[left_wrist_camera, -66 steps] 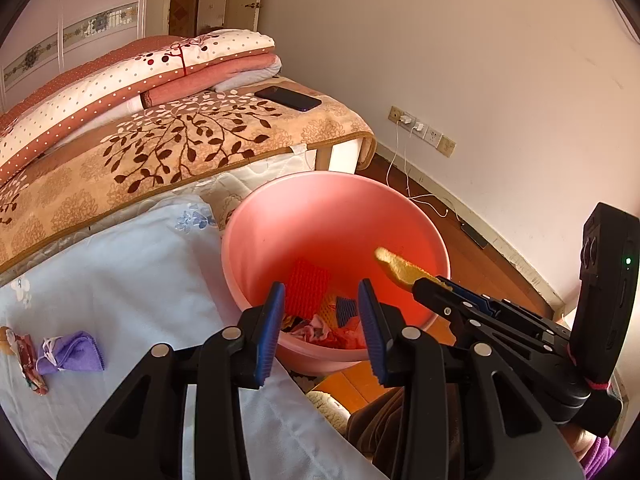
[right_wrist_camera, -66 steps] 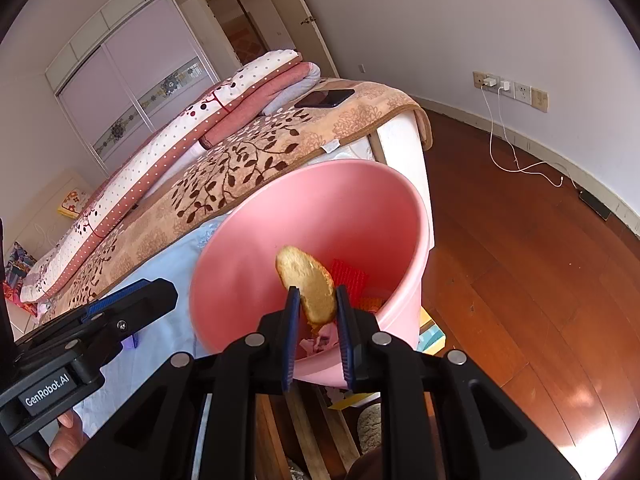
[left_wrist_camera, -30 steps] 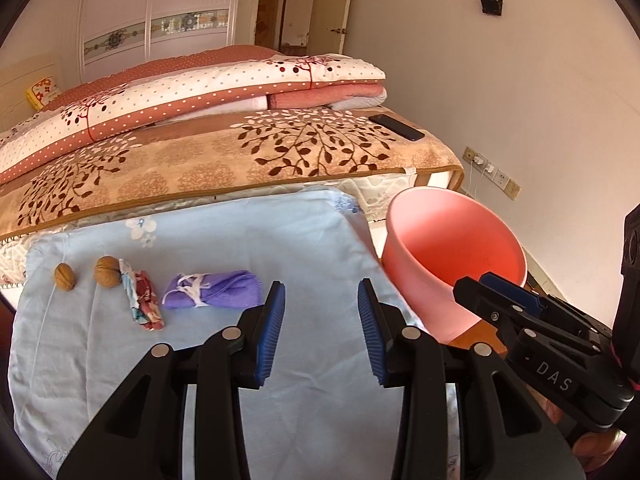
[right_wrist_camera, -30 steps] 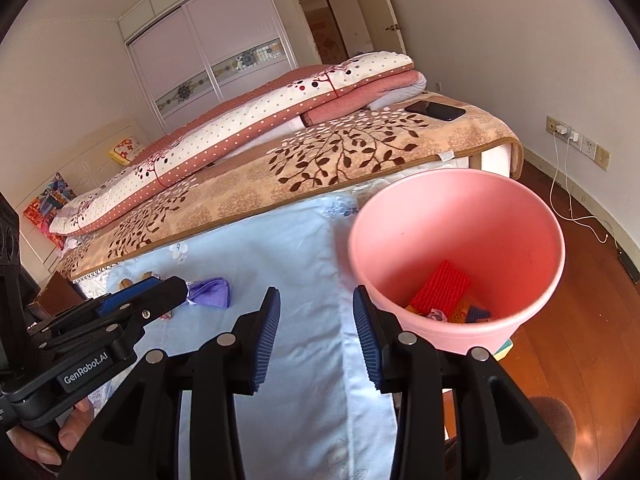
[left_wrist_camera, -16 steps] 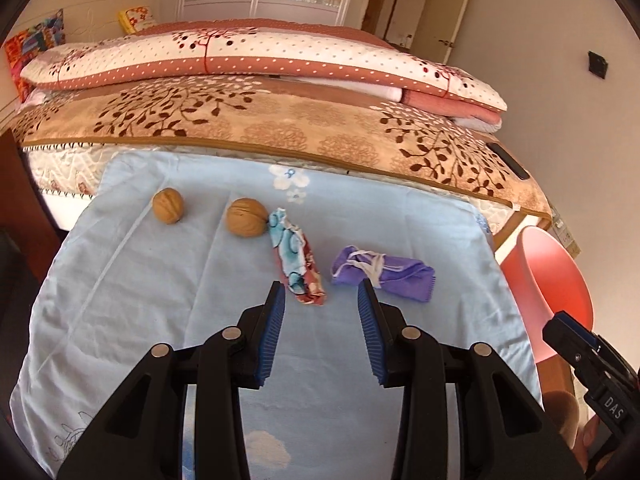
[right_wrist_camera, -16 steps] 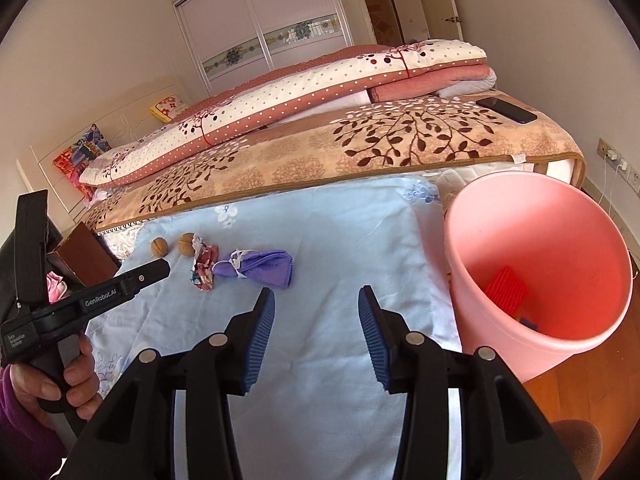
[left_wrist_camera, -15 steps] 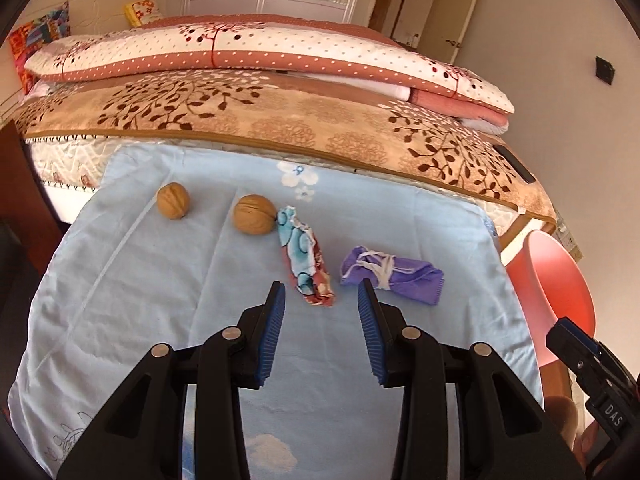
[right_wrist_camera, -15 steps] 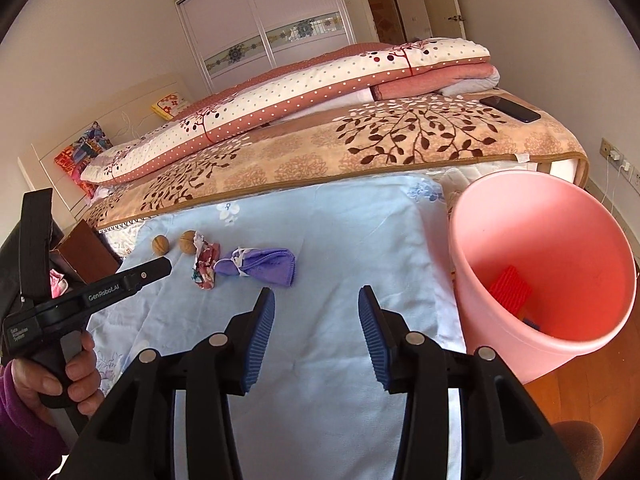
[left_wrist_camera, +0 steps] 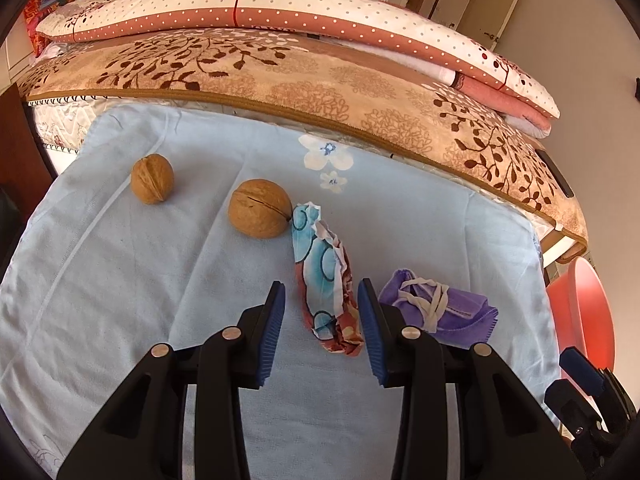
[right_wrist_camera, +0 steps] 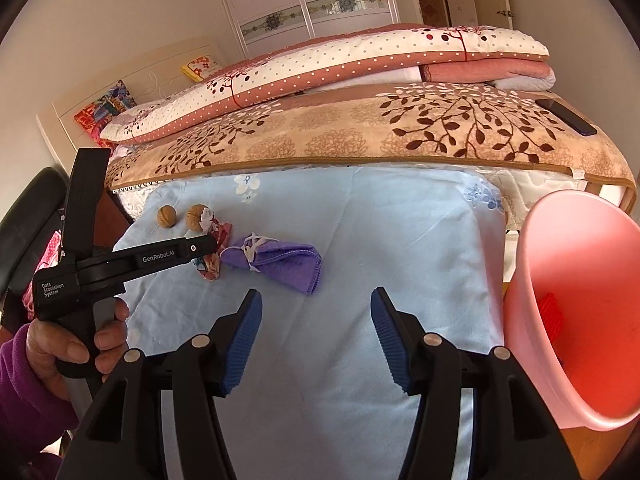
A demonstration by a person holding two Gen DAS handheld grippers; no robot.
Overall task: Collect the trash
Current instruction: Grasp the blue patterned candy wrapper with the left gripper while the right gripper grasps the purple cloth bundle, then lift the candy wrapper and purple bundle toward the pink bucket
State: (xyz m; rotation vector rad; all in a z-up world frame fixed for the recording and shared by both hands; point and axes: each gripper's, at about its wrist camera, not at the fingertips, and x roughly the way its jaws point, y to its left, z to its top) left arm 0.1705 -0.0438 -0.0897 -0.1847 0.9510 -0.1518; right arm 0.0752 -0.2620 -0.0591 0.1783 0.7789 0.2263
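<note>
On the light blue cloth (left_wrist_camera: 120, 272) lie two walnuts (left_wrist_camera: 152, 178) (left_wrist_camera: 260, 208), a crumpled blue-and-red wrapper (left_wrist_camera: 326, 288) and a purple cloth bundle (left_wrist_camera: 440, 310) tied with white string. My left gripper (left_wrist_camera: 320, 300) is open, its blue pads on either side of the wrapper's near end without pressing it. In the right wrist view my right gripper (right_wrist_camera: 316, 308) hangs over bare blue cloth (right_wrist_camera: 360, 240) with its jaws opening and nothing between them; the purple bundle (right_wrist_camera: 276, 262) lies ahead to its left. The pink bin (right_wrist_camera: 580, 320) stands at the right.
A patterned beige blanket (left_wrist_camera: 320, 92) and folded dotted quilts (left_wrist_camera: 280, 12) lie beyond the cloth. A dark phone (right_wrist_camera: 566, 116) rests on the blanket at far right. A hand in a purple sleeve (right_wrist_camera: 60, 344) holds the left gripper's handle.
Both grippers swung left from the pink bin toward the items on the cloth. The left gripper dropped closer, now straddling the wrapper. The right gripper's jaws widened.
</note>
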